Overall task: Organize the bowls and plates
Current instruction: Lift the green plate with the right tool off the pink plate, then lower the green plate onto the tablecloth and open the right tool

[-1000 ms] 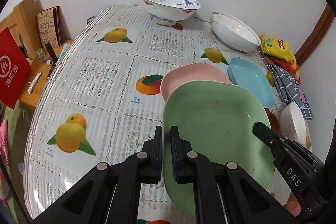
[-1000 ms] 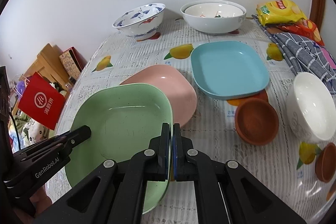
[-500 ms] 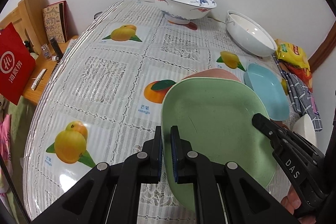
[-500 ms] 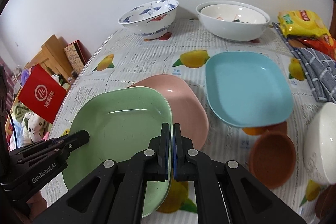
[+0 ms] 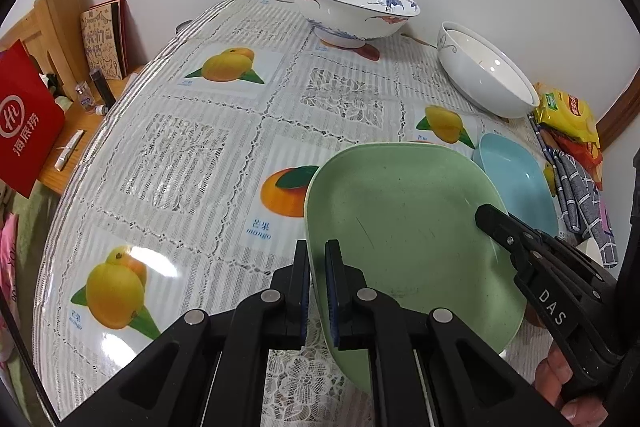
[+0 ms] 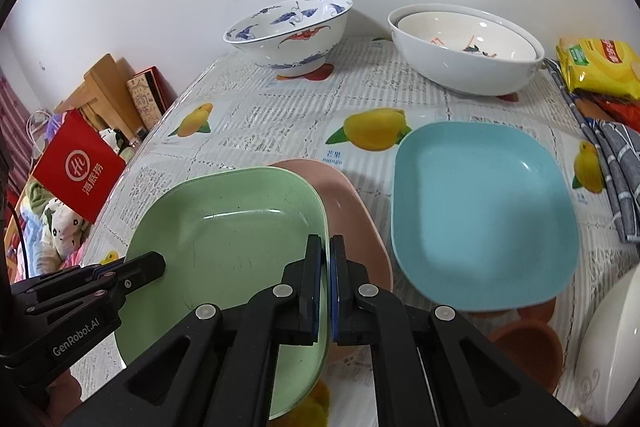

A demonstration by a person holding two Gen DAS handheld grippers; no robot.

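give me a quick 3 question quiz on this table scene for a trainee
1. True or false: both grippers are shut on the rim of the green plate.
2. Multiple choice: which plate lies partly under the green one? A. blue plate B. pink plate C. neither
3. Fill in: the white bowl by the wall has a second ____ nested inside it.

Key:
1. True. The left gripper pinches one edge and the right gripper the opposite edge.
2. B
3. bowl
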